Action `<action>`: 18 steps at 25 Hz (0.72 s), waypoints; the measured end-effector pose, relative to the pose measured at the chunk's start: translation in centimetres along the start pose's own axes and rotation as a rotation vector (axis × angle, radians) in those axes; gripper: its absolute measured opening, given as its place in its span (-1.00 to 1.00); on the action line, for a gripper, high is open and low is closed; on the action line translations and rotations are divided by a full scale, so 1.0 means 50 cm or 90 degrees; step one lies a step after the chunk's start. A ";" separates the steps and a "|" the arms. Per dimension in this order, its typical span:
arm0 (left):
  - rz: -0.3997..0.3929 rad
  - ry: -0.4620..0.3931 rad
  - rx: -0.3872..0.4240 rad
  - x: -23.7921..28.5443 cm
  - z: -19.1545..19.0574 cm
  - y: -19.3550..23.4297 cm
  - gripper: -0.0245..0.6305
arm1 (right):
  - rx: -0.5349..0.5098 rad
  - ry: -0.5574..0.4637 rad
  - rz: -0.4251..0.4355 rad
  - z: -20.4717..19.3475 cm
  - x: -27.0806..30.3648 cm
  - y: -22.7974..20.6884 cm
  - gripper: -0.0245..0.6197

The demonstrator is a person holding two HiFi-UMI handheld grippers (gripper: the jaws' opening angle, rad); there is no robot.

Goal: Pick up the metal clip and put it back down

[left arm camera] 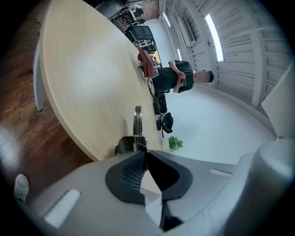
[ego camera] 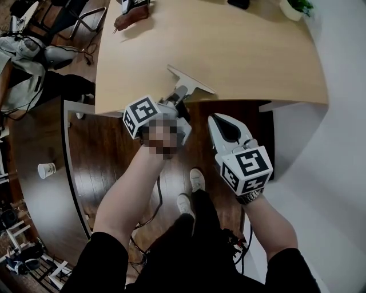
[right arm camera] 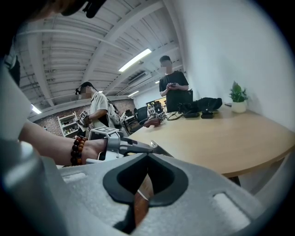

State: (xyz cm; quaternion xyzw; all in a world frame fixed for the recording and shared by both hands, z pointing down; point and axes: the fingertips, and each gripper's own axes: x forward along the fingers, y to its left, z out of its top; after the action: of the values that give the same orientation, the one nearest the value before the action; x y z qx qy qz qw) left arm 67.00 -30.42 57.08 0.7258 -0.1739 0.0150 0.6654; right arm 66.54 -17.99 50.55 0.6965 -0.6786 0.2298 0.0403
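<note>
metal clip [ego camera: 190,84] pinched, left gripper [ego camera: 178,101] nearly level

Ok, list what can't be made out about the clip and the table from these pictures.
- Whether the metal clip rests on the table or hangs just above it: the head view looks too steeply down to tell, and in the left gripper view the left gripper hides its underside.
- Plant pot: head view, cut off by the top edge.

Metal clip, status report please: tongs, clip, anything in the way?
Left tongs shut on clip. Clip at table near edge. Right tongs shut, empty, beside the left. Nothing blocking.
</note>
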 end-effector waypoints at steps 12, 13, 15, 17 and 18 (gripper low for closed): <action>-0.017 0.000 -0.007 0.004 0.000 -0.001 -0.69 | 0.001 0.000 -0.009 -0.009 -0.009 0.005 -0.95; -0.017 0.000 -0.004 0.004 0.000 -0.003 -0.60 | 0.001 0.000 -0.009 -0.008 -0.010 0.005 -0.95; -0.018 0.001 0.001 0.004 0.000 -0.007 -0.53 | 0.002 0.000 -0.010 -0.006 -0.010 0.004 -0.95; -0.017 0.000 0.001 0.003 -0.001 -0.009 -0.52 | 0.004 0.001 -0.009 -0.005 -0.009 0.003 -0.95; -0.015 0.000 0.002 0.002 -0.001 -0.007 -0.52 | 0.005 0.001 -0.009 -0.004 -0.008 0.003 -0.95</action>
State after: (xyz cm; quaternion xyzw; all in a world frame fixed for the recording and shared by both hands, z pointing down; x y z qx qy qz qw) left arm 67.23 -30.37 56.76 0.7289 -0.1652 0.0076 0.6643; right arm 66.37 -17.52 50.55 0.7010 -0.6731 0.2323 0.0397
